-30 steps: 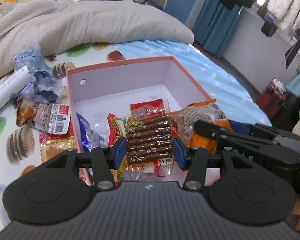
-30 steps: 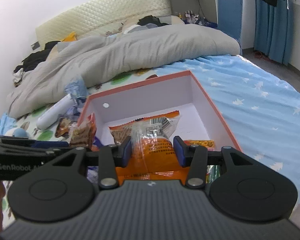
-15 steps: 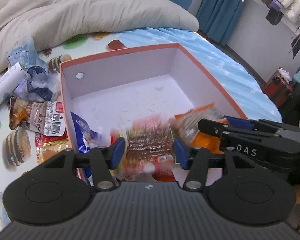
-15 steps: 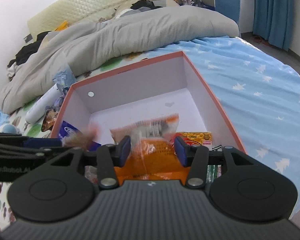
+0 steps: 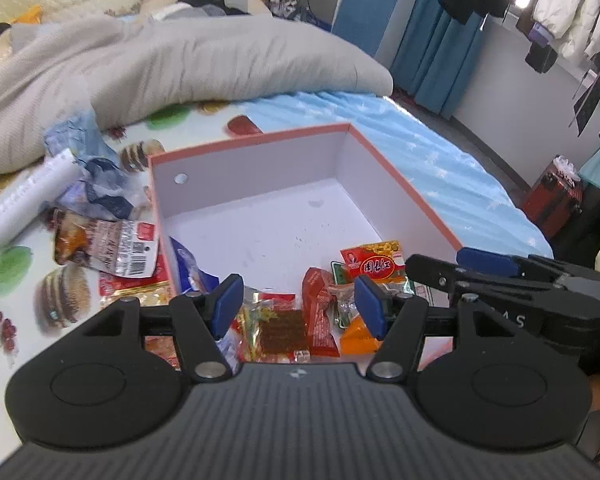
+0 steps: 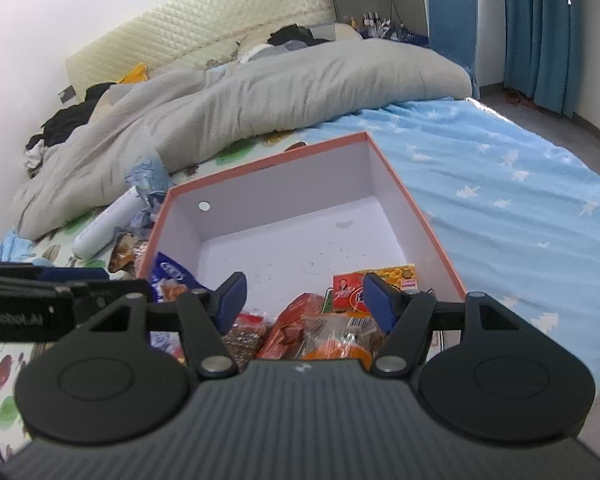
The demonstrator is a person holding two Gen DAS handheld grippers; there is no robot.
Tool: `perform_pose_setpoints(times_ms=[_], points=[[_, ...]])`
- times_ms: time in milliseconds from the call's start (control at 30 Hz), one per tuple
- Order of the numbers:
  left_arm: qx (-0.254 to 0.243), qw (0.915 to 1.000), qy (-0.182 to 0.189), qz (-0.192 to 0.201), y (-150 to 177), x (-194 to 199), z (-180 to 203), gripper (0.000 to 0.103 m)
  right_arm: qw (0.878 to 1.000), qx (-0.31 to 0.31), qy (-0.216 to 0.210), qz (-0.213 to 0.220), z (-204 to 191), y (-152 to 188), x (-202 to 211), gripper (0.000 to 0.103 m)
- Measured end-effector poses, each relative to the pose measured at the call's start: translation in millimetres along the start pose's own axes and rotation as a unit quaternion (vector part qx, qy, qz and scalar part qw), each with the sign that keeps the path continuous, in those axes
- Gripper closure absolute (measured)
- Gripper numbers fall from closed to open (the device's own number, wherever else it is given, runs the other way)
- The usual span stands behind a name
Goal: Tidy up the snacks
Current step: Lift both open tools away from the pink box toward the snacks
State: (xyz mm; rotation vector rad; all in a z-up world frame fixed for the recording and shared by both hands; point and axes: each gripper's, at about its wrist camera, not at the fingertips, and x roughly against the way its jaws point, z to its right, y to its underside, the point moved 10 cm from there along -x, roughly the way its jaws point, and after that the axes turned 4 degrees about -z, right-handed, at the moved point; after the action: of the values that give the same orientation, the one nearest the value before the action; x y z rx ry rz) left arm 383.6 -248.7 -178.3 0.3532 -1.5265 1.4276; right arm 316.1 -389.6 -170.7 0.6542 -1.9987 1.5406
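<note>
A bed fills both views, with a pink-rimmed box at mid-frame. Snack packets lie heaped at the box's near end, low in the frame. The left gripper hangs above them, jaws opening, pads touching nothing. The right gripper does the same over an orange packet. Only the left view shows loose packets on the sheet at left; only the right view shows the headboard.

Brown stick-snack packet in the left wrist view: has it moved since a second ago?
Yes. The brown stick-snack packet has dropped from between the tongs to the near end of the box floor.
</note>
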Motion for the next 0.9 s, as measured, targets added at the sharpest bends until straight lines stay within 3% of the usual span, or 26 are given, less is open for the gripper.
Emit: perform_pose_setpoints(times_ms=[167, 467, 900], points=[[-0.002, 0.9996, -0.008, 0.026, 7.1, 44.0, -2.7, 0.036, 1.000, -0.003, -0.007, 0.014, -9.4, 9.0, 29.7, 0.037], [0.011, 0.9986, -0.018, 0.049, 50.4, 103.9, -2.5, 0.036, 0.999, 0.009, -0.023, 0.040, -34.1, 28.9, 77.0, 0.037], [0.045, 0.9954, -0.042, 0.074, 104.9, 171.4, -19.1, 0.036, 0.996, 0.045, -0.053, 0.050, -74.2, 66.9, 112.4, 0.037]])
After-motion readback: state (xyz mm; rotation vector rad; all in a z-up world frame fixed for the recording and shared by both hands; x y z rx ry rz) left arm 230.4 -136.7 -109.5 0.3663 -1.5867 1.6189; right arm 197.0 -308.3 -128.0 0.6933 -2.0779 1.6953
